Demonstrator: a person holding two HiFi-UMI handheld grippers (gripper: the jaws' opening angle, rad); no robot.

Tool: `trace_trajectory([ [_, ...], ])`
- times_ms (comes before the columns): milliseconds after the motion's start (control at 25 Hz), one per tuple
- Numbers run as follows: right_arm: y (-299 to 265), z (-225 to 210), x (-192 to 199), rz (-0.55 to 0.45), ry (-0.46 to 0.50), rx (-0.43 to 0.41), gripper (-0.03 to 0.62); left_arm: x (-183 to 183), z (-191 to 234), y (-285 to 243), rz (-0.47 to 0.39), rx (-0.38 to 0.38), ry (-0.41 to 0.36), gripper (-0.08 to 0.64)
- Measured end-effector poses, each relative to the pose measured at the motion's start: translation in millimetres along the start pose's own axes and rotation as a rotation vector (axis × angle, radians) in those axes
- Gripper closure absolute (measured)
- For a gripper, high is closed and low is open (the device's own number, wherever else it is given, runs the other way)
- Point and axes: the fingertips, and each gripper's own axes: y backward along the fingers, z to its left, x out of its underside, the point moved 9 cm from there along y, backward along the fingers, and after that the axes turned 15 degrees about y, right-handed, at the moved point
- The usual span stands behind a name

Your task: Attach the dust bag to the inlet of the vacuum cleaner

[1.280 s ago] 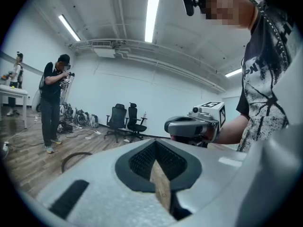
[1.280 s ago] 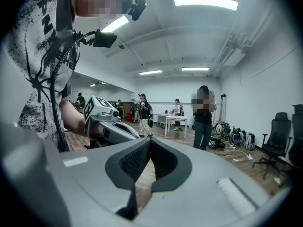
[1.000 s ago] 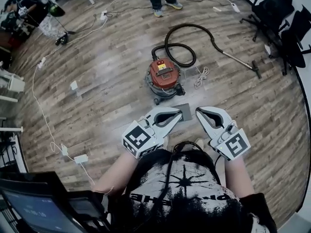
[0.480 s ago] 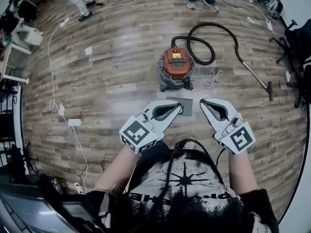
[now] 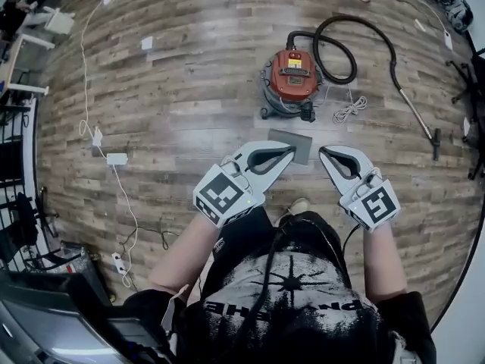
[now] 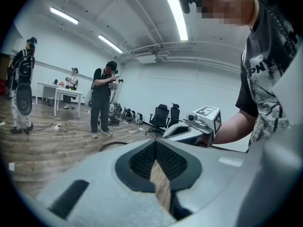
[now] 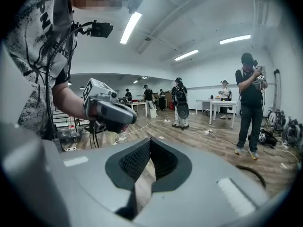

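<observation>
Not begun: dust bag (image 5: 300,138) loose on floor (image 5: 189,127) near vacuum cleaner (image 5: 292,82); left hand-held gripper (image 5: 289,151), right hand-held gripper (image 5: 325,152) closed, empty.

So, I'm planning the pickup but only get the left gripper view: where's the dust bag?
Observer: The head view shows the dust bag, a flat grey sheet lying on the wood floor.
Operator: And the vacuum cleaner?
Observer: The vacuum cleaner stands just beyond the bag, red top up, with its black hose looped on the floor at its right.
Operator: I can see the other tool from outside only. Is it carrying anything?
Observer: No. In the right gripper view the right hand-held gripper is shut, with nothing between its jaws.
</observation>
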Motion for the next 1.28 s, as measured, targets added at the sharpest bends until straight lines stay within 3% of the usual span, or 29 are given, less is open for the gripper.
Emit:
trace_trajectory([
  [200, -58.2, 6.1, 103.4, 0.122, -0.034, -0.053, 0.586, 36.6, 59.6, -23.6, 0.033, 0.018, -0.047, 0.561],
  [280, -85.3, 13.4, 168.6, 0.194, -0.05, -0.091, 0.528, 64.4, 89.2, -41.6, 0.048, 0.039, -0.052, 0.561],
  [600, -192.8, 80.2, 441.4, 0.44, -0.053, -0.292, 0.419, 224.2, 203.7, -128.5, 0.121, 0.176, -0.11, 0.561],
  [840, -256.4, 114.7, 630.4, 0.679, 0.042, -0.407, 0.377, 327.7, 261.6, -182.4, 0.188, 0.173, -0.175, 0.561],
  [960, -270.0, 127.3, 683.3, 0.792, 0.087, -0.469, 0.373, 350.7, 269.2, -181.8, 0.195, 0.134, -0.152, 0.56],
  [1080, -272.0, 143.0, 707.0, 0.89, 0.158, -0.531, 0.362, 360.2, 273.4, -180.2, 0.201, 0.107, -0.1, 0.56],
  [1280, -262.6, 142.3, 739.8, 0.993, 0.175, -0.503, 0.348, 354.7, 277.9, -189.7, 0.207, 0.082, -0.096, 0.56],
])
